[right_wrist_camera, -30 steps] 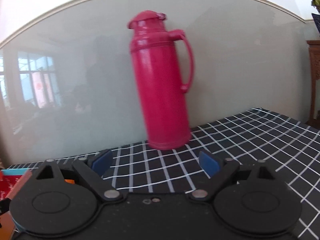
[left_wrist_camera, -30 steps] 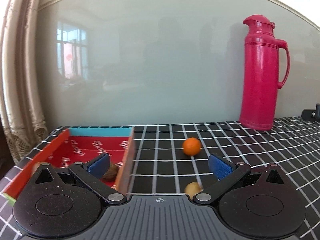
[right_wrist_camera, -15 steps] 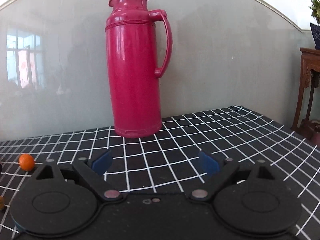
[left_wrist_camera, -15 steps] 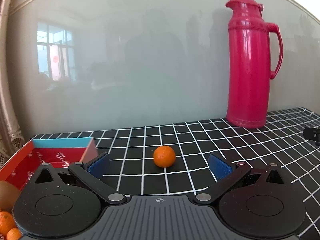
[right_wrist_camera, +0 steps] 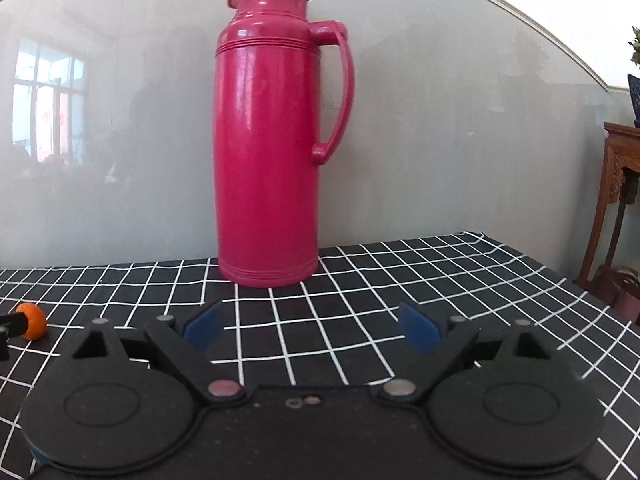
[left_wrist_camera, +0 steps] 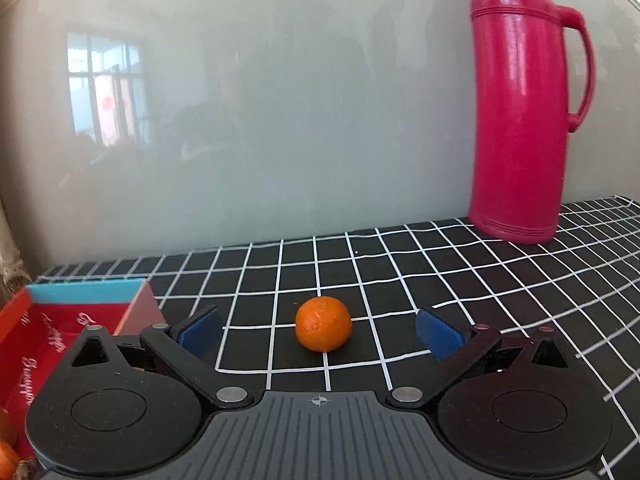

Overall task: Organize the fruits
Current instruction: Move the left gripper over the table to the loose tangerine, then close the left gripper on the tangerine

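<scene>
Nearest to me, the left gripper (left_wrist_camera: 318, 330) has its jaws spread wide, blue pads (left_wrist_camera: 199, 330) facing one another across a gap, and nothing is pinched. The small orange (left_wrist_camera: 323, 329) sits on the cloth just ahead, in line with that gap and roughly centred, clear of both pads. To its left, close by the left finger, is the red box (left_wrist_camera: 44, 336) with its pale blue far wall; white script runs across the red lining, but it is slanted and blurred and I can't read it. More orange fruit (left_wrist_camera: 7, 454) shows at the box's near end, mostly cut off by the picture's edge.

The right gripper (right_wrist_camera: 310, 330) is likewise spread, with only bare cloth between its pads. From its camera the same orange shows far off to the left, partly hidden by a dark piece that reaches in from the frame's edge.

The black tablecloth (left_wrist_camera: 400, 264) with its white grid is open around the orange: bare squares run on every side but toward the box. Farther back and to the right, the tall crimson thermos (right_wrist_camera: 276, 140) stands upright near the cloth's rear edge, handle to the right, with no label that I can see. Behind it the pale glossy wall (right_wrist_camera: 460, 140) closes off the table. The cloth's right edge drops away, and a carved wooden stand (right_wrist_camera: 618, 184) is beyond it.
</scene>
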